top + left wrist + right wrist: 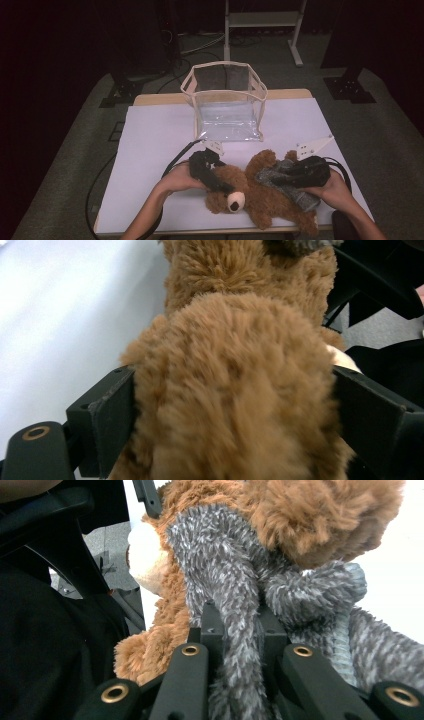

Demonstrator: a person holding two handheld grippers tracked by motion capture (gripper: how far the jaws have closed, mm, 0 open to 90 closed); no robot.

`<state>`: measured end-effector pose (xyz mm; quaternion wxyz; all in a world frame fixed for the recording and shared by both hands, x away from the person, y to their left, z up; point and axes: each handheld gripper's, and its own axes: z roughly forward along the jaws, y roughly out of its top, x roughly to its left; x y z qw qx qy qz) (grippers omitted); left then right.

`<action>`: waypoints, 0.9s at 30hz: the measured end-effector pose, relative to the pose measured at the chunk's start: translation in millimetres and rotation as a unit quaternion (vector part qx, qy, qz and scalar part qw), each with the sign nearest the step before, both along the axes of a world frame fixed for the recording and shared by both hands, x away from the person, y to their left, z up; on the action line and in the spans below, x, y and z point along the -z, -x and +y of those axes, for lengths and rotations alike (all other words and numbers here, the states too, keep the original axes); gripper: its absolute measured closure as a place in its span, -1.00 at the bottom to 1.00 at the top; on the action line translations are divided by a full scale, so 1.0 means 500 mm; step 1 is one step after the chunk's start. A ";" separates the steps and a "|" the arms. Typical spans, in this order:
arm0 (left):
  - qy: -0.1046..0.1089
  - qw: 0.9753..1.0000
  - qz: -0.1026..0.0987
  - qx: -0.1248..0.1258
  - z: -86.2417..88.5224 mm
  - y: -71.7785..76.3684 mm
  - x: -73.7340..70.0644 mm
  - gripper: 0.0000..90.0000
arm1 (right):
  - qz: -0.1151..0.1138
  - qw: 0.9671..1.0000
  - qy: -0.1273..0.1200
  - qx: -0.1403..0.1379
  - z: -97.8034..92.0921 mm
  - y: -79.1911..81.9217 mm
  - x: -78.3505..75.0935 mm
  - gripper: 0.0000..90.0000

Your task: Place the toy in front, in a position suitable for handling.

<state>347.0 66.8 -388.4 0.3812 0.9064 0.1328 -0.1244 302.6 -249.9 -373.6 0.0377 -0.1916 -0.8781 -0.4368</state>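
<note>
Brown teddy bear [250, 192] lying at the table's [150, 150] near edge, left gripper [212, 172] jaws clamped around its head, right gripper [295, 175] jaws closed on its grey scarf [235, 580], clear bag [227, 107] upright near far edge.

You are working under light falling from above onto the white table [150, 150], while the room around it is sinking into darkness. In both gripper views the table is glaring white, and the teddy bear's [235, 390] fur is blurring up close.
</note>
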 end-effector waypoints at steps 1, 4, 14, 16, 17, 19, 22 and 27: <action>0.000 1.000 0.009 0.000 -0.003 -0.003 0.002 -0.77 | 0.000 1.000 -0.001 0.000 0.000 -0.001 0.001 0.74; -0.002 1.000 0.029 -0.001 -0.006 -0.013 0.011 -0.54 | 0.002 1.000 -0.002 0.000 0.000 -0.005 0.001 0.74; -0.027 0.997 -0.078 -0.011 0.002 -0.031 -0.036 0.31 | 0.024 1.000 -0.003 0.013 -0.004 -0.075 -0.021 0.74; -0.024 0.995 -0.099 -0.018 0.006 -0.047 -0.058 0.33 | 0.029 0.999 0.004 0.012 -0.001 -0.100 -0.032 0.74; -0.025 0.994 -0.107 -0.023 0.008 -0.053 -0.066 0.33 | 0.031 0.999 0.009 0.014 0.002 -0.114 -0.039 0.74; -0.030 0.992 -0.123 -0.028 0.015 -0.071 -0.087 0.33 | 0.026 0.999 0.015 0.015 0.009 -0.133 -0.051 0.74; -0.044 0.989 -0.136 -0.034 0.030 -0.099 -0.110 0.31 | 0.019 1.000 0.016 0.017 0.029 -0.167 -0.068 0.74; -0.050 0.990 -0.130 -0.036 0.056 -0.111 -0.100 0.22 | 0.024 0.999 0.031 0.005 0.070 -0.197 -0.058 0.74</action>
